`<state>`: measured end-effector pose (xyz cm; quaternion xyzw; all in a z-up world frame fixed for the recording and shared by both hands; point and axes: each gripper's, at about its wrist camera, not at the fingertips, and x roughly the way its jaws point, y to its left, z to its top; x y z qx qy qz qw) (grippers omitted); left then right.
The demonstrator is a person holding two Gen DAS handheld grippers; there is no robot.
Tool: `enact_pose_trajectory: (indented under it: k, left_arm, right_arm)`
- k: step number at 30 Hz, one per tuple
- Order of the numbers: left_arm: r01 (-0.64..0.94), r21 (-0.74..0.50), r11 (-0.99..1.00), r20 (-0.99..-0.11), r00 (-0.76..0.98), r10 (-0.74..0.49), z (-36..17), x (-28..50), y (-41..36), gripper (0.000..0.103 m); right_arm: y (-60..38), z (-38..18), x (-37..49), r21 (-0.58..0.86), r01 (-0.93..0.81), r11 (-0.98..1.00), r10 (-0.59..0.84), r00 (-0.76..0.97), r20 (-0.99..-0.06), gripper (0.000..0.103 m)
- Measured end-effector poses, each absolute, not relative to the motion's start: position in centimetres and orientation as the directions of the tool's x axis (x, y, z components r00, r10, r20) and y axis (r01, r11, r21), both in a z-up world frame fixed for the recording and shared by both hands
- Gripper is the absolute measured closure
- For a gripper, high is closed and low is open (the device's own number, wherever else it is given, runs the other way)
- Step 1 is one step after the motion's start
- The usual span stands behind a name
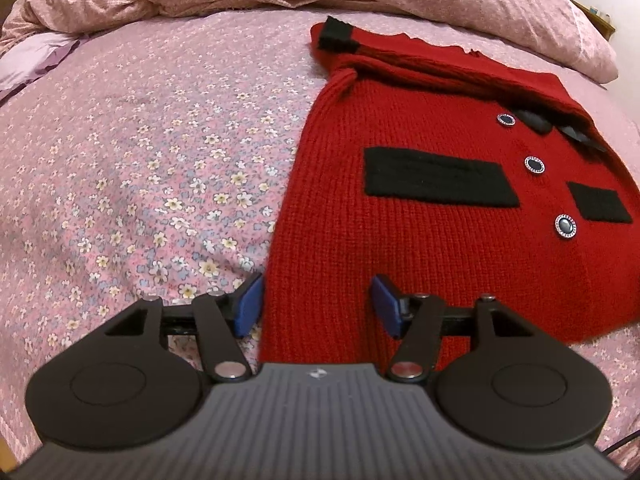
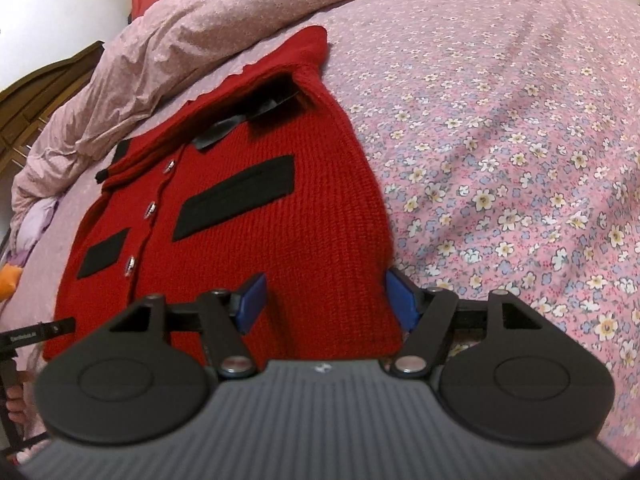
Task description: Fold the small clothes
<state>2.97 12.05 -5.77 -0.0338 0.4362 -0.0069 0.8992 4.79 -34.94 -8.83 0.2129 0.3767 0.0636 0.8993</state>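
The red knit cardigan lies flat, front up, on the floral bedsheet, its black pocket flaps and buttons visible. The left gripper stands open at the cardigan's near left hem corner, blue pads apart, knit between them but not pinched. The right gripper stands open at the cardigan's near right hem corner. A pink duvet is bunched beyond the cardigan's collar.
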Motion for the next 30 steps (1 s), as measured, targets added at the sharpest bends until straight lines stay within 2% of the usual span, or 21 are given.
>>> enact_pose_trajectory:
  k: [15, 18, 19, 21, 22, 24, 30]
  left_arm:
    - [0.015, -0.080, 0.997, -0.791, 0.608, -0.073, -5.8, 2.5, 11.6, 0.038]
    - [0.018, -0.100, 0.995, -0.784, 0.615, -0.090, -5.7, 2.3, 11.8, 0.045]
    - [0.020, -0.108, 0.994, -0.782, 0.616, -0.097, -5.6, 2.2, 11.9, 0.049]
    - [0.021, -0.115, 0.993, -0.778, 0.619, -0.103, -5.6, 2.1, 11.7, 0.051]
    - [0.016, -0.110, 0.994, -0.776, 0.623, -0.096, -5.6, 2.1, 11.6, 0.051]
    - [0.007, -0.109, 0.994, -0.771, 0.630, -0.089, -5.7, 2.1, 11.4, 0.050]
    - [0.013, -0.112, 0.994, -0.762, 0.641, -0.094, -5.8, 2.2, 11.3, 0.050]
  right_arm:
    - [-34.8, -8.8, 4.8, 0.448, 0.000, 0.894, 0.324, 0.692, -0.645, 0.036]
    - [-34.9, -8.8, 4.9, 0.462, -0.010, 0.887, 0.340, 0.693, -0.636, 0.038]
    - [-35.0, -8.8, 4.9, 0.467, -0.008, 0.884, 0.340, 0.695, -0.633, 0.045]
    - [-35.4, -8.9, 4.7, 0.491, -0.001, 0.871, 0.353, 0.697, -0.624, 0.074]
    - [-35.6, -9.1, 4.7, 0.521, 0.001, 0.854, 0.375, 0.692, -0.617, 0.079]
    - [-35.9, -9.5, 4.7, 0.563, 0.010, 0.826, 0.404, 0.685, -0.605, 0.080]
    - [-35.4, -9.4, 4.7, 0.542, 0.002, 0.840, 0.392, 0.690, -0.609, 0.080]
